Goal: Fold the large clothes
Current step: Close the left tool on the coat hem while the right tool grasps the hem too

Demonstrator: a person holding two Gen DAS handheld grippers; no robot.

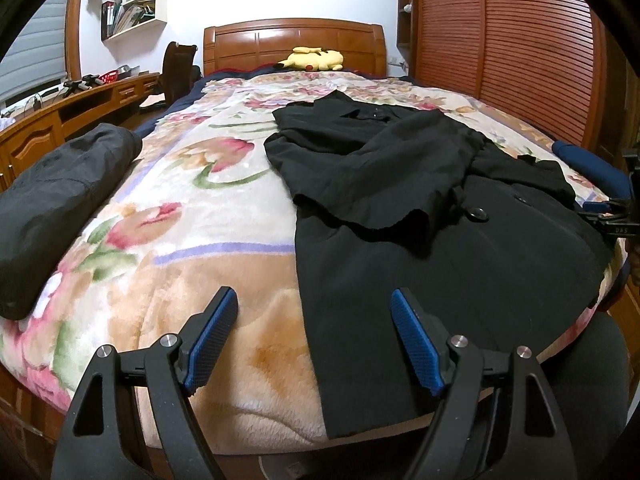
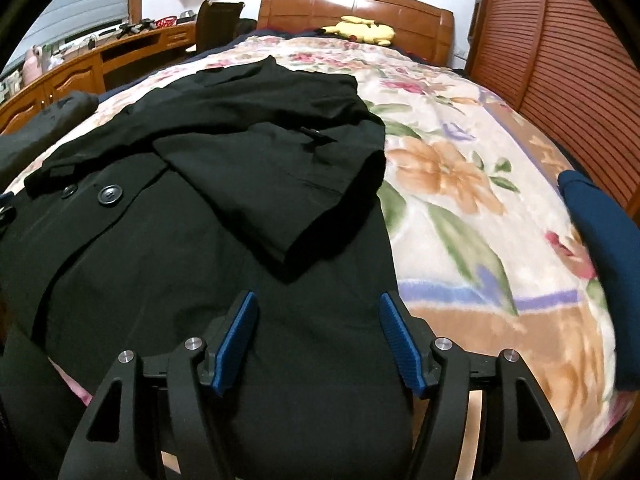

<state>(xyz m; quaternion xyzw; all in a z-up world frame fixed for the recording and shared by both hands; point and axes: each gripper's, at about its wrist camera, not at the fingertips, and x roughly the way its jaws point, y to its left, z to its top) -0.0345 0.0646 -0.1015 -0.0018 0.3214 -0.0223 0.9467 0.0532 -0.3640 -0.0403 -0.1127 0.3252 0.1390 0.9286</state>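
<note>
A long black button-front coat point(image 1: 440, 240) lies spread on the floral plush blanket point(image 1: 224, 208) of the bed, its hem draped over the bed's near edge, both sleeves folded across its front. The left claw point(image 1: 314, 300) hovers wide open and empty at the hem's left border. The right claw point(image 2: 318, 304) is open, empty, above the lower coat.

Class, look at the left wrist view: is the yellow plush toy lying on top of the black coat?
No, the yellow plush toy lies by the headboard, apart from the black coat.
</note>
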